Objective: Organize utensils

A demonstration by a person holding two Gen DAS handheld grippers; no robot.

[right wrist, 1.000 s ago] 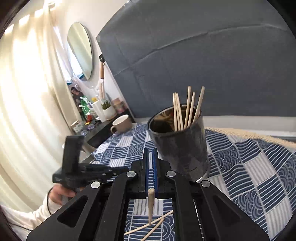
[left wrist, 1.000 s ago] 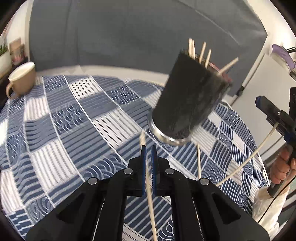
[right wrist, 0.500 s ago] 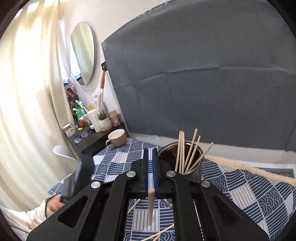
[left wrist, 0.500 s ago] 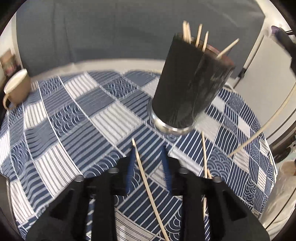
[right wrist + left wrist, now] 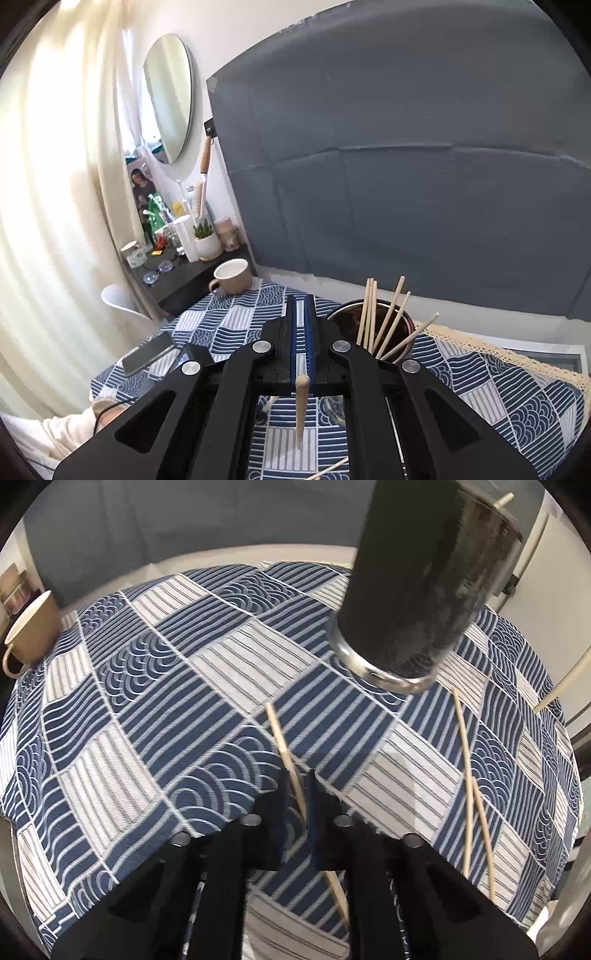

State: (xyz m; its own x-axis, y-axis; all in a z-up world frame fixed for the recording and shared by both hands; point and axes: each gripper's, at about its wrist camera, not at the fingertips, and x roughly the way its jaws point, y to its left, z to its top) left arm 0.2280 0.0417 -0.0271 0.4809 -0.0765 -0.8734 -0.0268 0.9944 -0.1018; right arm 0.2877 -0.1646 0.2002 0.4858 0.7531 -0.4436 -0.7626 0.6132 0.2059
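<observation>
My left gripper (image 5: 297, 775) points steeply down at the patterned tablecloth (image 5: 155, 716), shut on a wooden chopstick (image 5: 280, 738) that lies on the cloth and runs back under the fingers. Just beyond stands the black utensil cup (image 5: 424, 590) on its metal base. Two more chopsticks (image 5: 467, 775) lie crossed to its right. My right gripper (image 5: 303, 299) is higher up, shut on another chopstick (image 5: 301, 406) that hangs below its jaws. Ahead of it the cup (image 5: 340, 317) holds several upright chopsticks (image 5: 384, 317).
A beige mug (image 5: 232, 275) stands at the table's far left corner, also in the left wrist view as the mug (image 5: 33, 627). A phone (image 5: 147, 352) lies near the left edge. A cluttered dark side table (image 5: 177, 258), a white chair (image 5: 118, 299) and a person's sleeve (image 5: 55, 435) are at left.
My left jaws opened, sank toward the cloth and closed again on the lying chopstick. My right gripper rose with its chopstick, so the cup now sits lower in its view.
</observation>
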